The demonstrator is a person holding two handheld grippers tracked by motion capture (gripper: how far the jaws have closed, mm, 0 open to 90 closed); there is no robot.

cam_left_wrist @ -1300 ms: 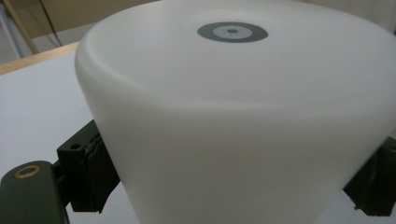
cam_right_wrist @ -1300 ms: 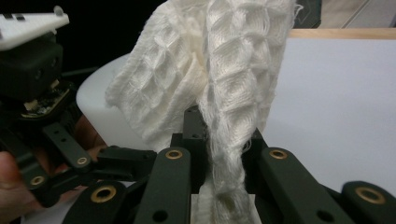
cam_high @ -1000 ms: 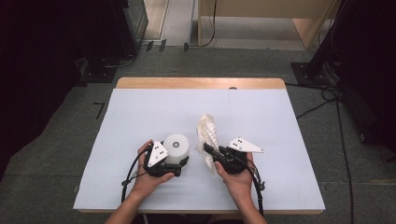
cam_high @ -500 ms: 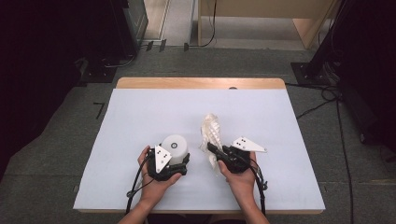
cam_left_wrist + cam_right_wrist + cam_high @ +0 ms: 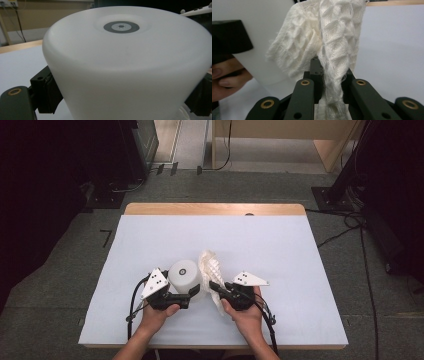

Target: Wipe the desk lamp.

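Both tongs are loaded right now. The left tongs [image 5: 192, 292] clamp a white cup-like shade [image 5: 184, 276] turned bottom up, jaws pressed to its sides low down, as the left gripper view shows with the shade [image 5: 127, 65] bulging between the black pads. The right tongs [image 5: 214, 286] are closed tight on a white waffle-weave cloth [image 5: 210, 265], the pinched strand [image 5: 332, 62] running straight up out of the jaws.

Compared with a second ago, the shade sits a little nearer the person's edge of the bench [image 5: 300, 250] and looks lifted rather than resting; the left hand has drawn it back and up. The cloth, which stood apart from the shade on its right, now hangs right beside it, its upper fold touching or almost touching the shade's flank; I cannot tell which. The right hand has shifted back too.

To me that reads as cloth being brought to the shade for wiping, with the rubbing itself not yet begun.
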